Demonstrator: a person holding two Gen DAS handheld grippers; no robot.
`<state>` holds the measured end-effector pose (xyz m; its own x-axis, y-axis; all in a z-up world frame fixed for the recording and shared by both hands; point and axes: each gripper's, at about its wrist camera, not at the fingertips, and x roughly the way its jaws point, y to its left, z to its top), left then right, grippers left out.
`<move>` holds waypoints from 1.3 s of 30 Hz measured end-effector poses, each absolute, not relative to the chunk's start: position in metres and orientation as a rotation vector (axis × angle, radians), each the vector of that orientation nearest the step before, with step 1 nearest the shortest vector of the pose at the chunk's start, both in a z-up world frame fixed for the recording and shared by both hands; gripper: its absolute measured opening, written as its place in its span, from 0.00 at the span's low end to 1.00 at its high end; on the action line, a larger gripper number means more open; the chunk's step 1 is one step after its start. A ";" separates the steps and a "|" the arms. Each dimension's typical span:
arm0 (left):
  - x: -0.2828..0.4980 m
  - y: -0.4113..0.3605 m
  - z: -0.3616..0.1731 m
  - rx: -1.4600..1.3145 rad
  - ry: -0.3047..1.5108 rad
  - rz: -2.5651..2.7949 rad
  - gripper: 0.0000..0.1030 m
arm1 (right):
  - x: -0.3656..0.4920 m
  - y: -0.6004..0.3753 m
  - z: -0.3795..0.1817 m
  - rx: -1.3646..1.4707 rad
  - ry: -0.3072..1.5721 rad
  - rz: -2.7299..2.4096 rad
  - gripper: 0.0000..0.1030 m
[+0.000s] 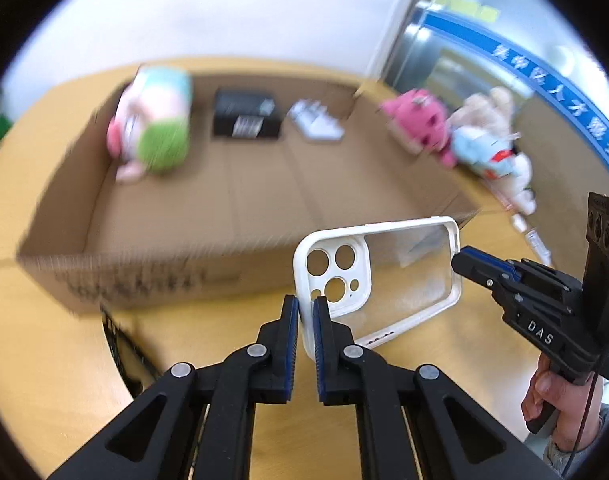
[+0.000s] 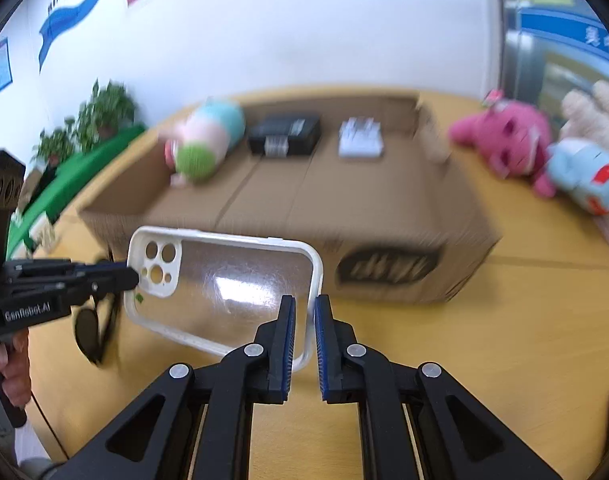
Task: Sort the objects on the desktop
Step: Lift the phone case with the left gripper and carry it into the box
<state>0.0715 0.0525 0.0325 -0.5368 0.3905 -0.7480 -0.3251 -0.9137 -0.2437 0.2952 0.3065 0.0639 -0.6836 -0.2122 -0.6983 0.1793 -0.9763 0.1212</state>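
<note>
A white-rimmed clear phone case (image 1: 388, 276) (image 2: 224, 288) hangs in the air above the wooden table, in front of an open cardboard box (image 1: 232, 184) (image 2: 288, 200). My left gripper (image 1: 305, 312) is shut on the case's camera-end rim. My right gripper (image 2: 304, 312) is shut on the opposite rim; its tip shows in the left wrist view (image 1: 462, 262). The left gripper's tip shows in the right wrist view (image 2: 130, 278). The box holds a pink-and-green plush (image 1: 152, 128) (image 2: 204, 144), a black box (image 1: 246, 114) (image 2: 286, 134) and a white item (image 1: 316, 120) (image 2: 360, 138).
A pink plush (image 1: 418, 122) (image 2: 508, 136), a beige plush (image 1: 488, 106) (image 2: 596, 116) and a light-blue plush (image 1: 488, 152) (image 2: 584, 180) lie on the table right of the box. Black sunglasses (image 2: 92, 328) (image 1: 124, 352) lie on the table below the case. Potted plants (image 2: 88, 124) stand far left.
</note>
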 end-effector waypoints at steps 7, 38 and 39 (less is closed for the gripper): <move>0.056 0.054 0.107 -0.943 -0.124 2.498 0.06 | 0.292 0.313 0.149 0.871 0.039 -2.846 0.09; -0.092 -0.046 0.002 -1.678 0.267 2.571 0.06 | 0.083 0.173 0.023 1.508 -0.261 -2.212 0.21; -0.093 -0.046 -0.001 -1.688 0.291 2.568 0.06 | 0.082 0.171 0.021 1.523 -0.259 -2.199 0.21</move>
<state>-0.0932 -0.0465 -0.0007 -0.4010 -0.0578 -0.9142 -0.1483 -0.9807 0.1271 0.0819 0.1712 0.0212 -0.2886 -0.4628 -0.8382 0.2556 -0.8809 0.3984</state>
